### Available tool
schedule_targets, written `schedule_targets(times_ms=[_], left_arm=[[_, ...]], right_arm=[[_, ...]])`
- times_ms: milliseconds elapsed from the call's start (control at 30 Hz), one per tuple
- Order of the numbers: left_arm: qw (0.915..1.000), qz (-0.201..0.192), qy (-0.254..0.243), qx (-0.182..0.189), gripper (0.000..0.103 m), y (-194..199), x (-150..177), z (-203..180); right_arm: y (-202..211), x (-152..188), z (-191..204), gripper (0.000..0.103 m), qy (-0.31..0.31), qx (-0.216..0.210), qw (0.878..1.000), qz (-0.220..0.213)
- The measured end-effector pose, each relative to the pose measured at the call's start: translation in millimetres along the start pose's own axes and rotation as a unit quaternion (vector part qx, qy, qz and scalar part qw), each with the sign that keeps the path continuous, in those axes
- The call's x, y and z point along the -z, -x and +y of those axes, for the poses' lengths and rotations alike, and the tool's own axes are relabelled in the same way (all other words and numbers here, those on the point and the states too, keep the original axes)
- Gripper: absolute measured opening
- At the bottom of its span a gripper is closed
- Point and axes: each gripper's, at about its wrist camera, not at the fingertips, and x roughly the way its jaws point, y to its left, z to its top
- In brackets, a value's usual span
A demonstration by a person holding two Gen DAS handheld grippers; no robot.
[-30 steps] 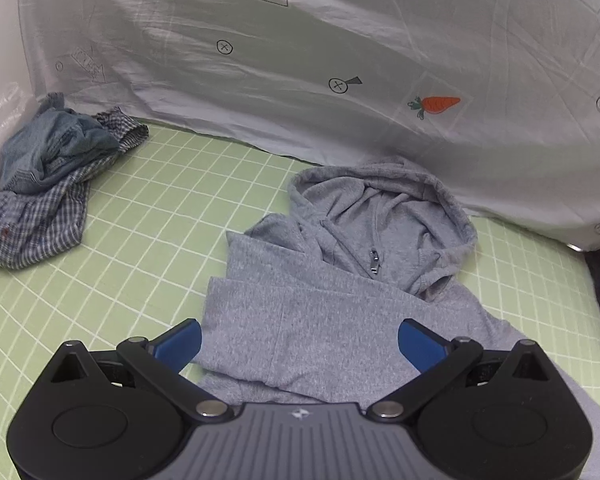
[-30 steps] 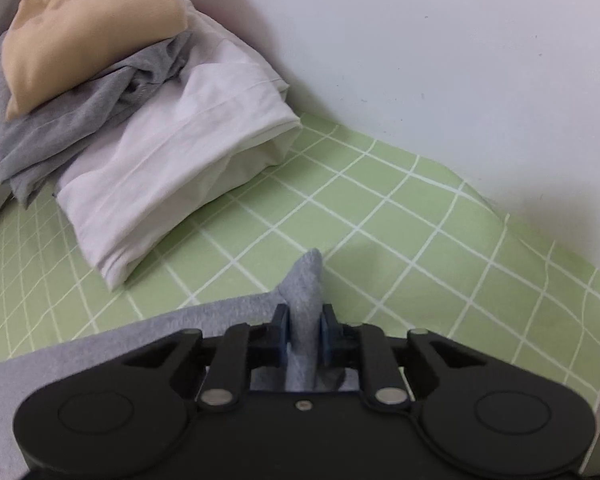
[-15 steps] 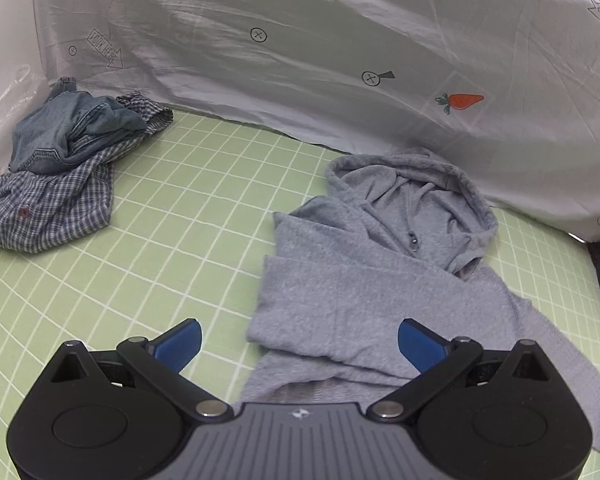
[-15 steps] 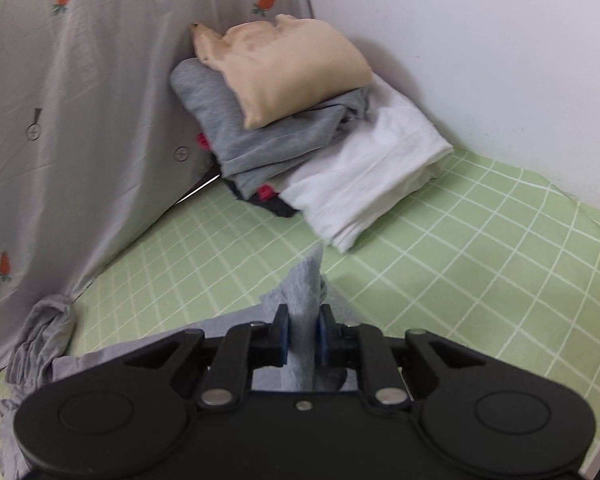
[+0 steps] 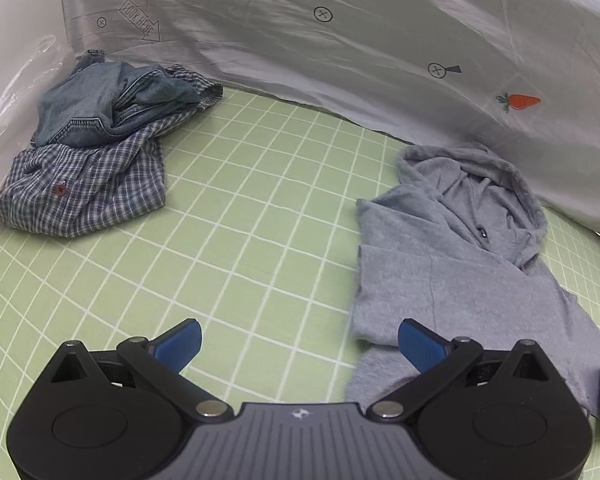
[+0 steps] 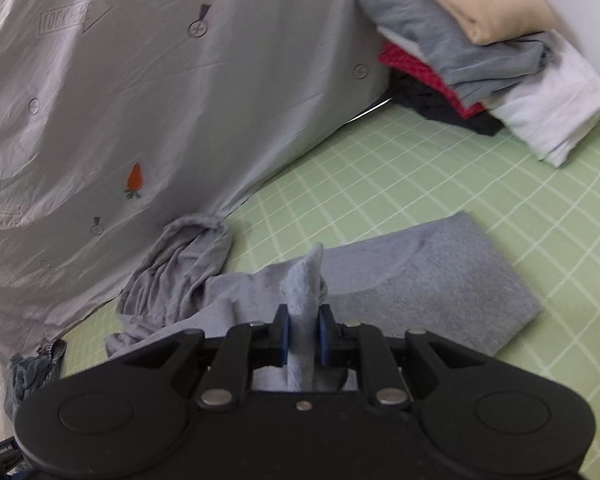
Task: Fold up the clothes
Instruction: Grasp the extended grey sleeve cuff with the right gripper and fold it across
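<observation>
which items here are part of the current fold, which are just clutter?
In play:
grey hoodie
right tool, shut on its fabric
left tool, open, empty

Lying about:
jeans
checked shirt
folded stack
printed sheet

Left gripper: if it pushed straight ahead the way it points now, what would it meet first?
Probably the bare green grid sheet: the open left gripper has nothing between its fingers. The grey hoodie lies just right of that line, the draped grey cloth further back. Depth is uncertain.
</observation>
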Motion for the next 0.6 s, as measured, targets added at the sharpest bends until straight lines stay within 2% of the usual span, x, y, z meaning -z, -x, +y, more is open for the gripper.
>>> schedule_targets(times_ms=[233, 300, 333, 367, 400, 500, 600], left_arm=[[0.9999, -0.006, 0.0, 0.016, 0.103, -23.6, -27.1, -1.4], [0.9998, -0.006, -0.002, 0.017, 0.103, -27.1, -29.5, -1.3], [0.9999, -0.003, -0.003, 0.015, 0.103, -28.6, -29.1, -1.1], [0.9999, -0.001, -0.004, 0.013, 0.103, -30.1, -28.6, -1.0], [0.9999, 0.002, -0.004, 0.012, 0.103, -30.7, -27.5, -1.1], [0.9998, 0.01, -0.003, 0.015, 0.103, -30.7, -22.8, -2.3], [0.9997, 0.016, -0.012, 0.017, 0.103, -31.1, -19.2, -9.5]], right_arm=[[-53.6, -10.4, 77.8, 0.015, 0.03, -0.09, 0.995, 0.028], [-60.0, -10.8, 99.8, 0.022, 0.056, -0.109, 0.992, 0.033], [-63.1, -10.8, 110.7, 0.036, 0.07, -0.118, 0.99, 0.035], [-64.1, -9.2, 114.9, 0.054, 0.078, -0.117, 0.989, 0.035], [-64.9, -7.4, 118.0, 0.059, 0.085, -0.114, 0.989, 0.034], [-64.4, -2.4, 115.5, 0.066, 0.098, -0.091, 0.99, 0.042], [-57.9, -0.1, 91.2, 0.069, 0.093, -0.044, 0.994, 0.041]])
